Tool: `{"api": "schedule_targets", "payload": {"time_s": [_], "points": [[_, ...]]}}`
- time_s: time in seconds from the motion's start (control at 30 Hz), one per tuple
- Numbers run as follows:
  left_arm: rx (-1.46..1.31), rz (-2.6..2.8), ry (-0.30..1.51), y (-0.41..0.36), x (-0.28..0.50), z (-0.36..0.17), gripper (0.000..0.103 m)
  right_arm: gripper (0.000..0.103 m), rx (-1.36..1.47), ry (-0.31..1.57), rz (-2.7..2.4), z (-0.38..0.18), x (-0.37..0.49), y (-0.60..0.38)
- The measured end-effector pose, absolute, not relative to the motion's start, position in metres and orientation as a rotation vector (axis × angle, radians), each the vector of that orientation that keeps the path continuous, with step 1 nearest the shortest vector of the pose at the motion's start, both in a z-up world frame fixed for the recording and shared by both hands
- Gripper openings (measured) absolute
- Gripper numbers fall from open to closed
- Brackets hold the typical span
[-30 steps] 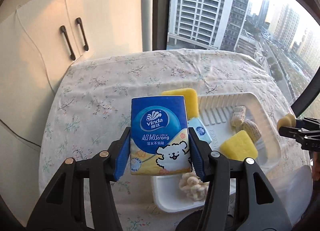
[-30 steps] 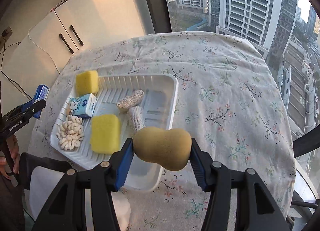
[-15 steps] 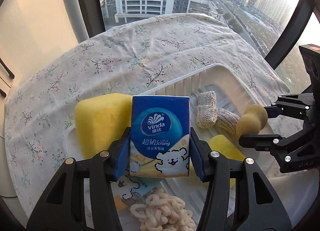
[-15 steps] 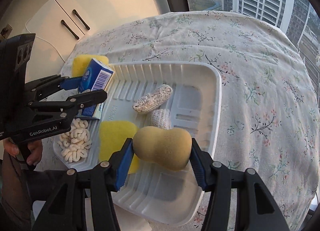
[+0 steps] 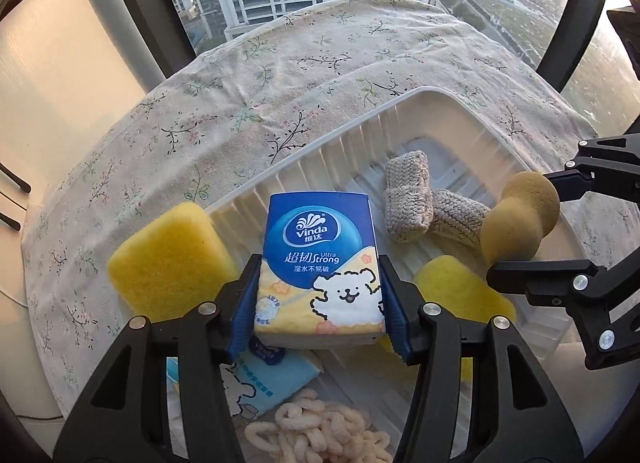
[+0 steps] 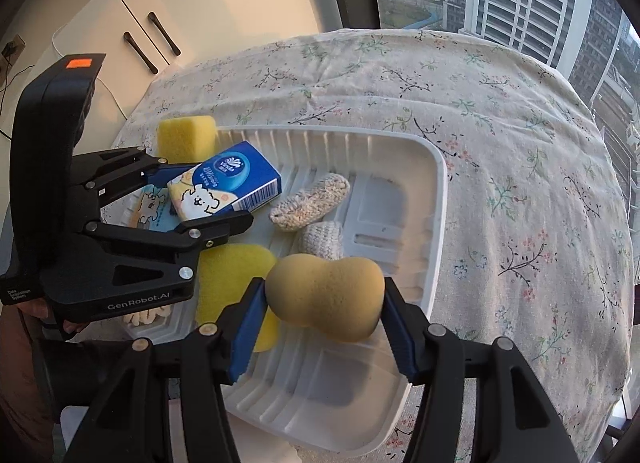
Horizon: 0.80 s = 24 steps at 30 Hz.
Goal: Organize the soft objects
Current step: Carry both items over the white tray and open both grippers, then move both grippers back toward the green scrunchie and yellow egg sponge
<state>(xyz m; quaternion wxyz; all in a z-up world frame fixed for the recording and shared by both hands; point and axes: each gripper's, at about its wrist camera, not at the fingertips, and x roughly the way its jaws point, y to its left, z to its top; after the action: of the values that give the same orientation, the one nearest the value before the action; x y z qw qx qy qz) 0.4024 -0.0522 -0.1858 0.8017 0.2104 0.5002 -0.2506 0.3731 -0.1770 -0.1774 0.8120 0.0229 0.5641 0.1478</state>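
Note:
My left gripper [image 5: 318,303] is shut on a blue Vinda tissue pack [image 5: 318,259] and holds it above the left part of the white tray [image 5: 436,103]. My right gripper [image 6: 324,311] is shut on a tan peanut-shaped sponge [image 6: 326,297] above the tray's [image 6: 438,199] near side. In the tray lie two knitted pads [image 5: 406,195], a yellow sponge [image 5: 464,295], a light-blue tissue pack [image 5: 264,379] and a pile of cream loops [image 5: 316,431]. The tan sponge also shows in the left wrist view [image 5: 518,219], and the held pack in the right wrist view [image 6: 226,187].
A second yellow sponge [image 5: 168,259] lies on the floral tablecloth [image 5: 280,75] against the tray's left rim. White cabinet doors [image 6: 132,23] stand behind the table on the left. A window with high-rise buildings is at the far side.
Both grippers have moved in over the tray with their loads. The left one has come forward and lower over the light-blue pack. The right one has closed in from the near side.

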Motion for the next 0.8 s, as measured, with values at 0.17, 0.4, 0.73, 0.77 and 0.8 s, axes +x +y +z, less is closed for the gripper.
{"api": "schedule_targets", "payload": {"time_s": [0.17,0.4,0.73,0.77,0.8], "points": [[0.568,-0.546,0.981,-0.061,0.387,-0.174,0.059,0.07,0.054,1.212,0.329,-0.173,0.371,-0.174],[0.539,-0.541,0.935,-0.052,0.381,-0.149,0.061,0.075,0.049,1.177,0.337,-0.155,0.359,-0.172],[0.341,-0.396,0.904,0.0,0.38,-0.123,0.061,0.075,0.087,1.152,0.29,-0.139,0.34,-0.186],[0.32,-0.371,0.889,0.008,0.378,-0.12,0.061,0.075,0.092,1.15,0.281,-0.137,0.338,-0.189],[0.299,-0.344,0.873,0.015,0.375,-0.117,0.061,0.075,0.091,1.146,0.272,-0.136,0.335,-0.192]]}}
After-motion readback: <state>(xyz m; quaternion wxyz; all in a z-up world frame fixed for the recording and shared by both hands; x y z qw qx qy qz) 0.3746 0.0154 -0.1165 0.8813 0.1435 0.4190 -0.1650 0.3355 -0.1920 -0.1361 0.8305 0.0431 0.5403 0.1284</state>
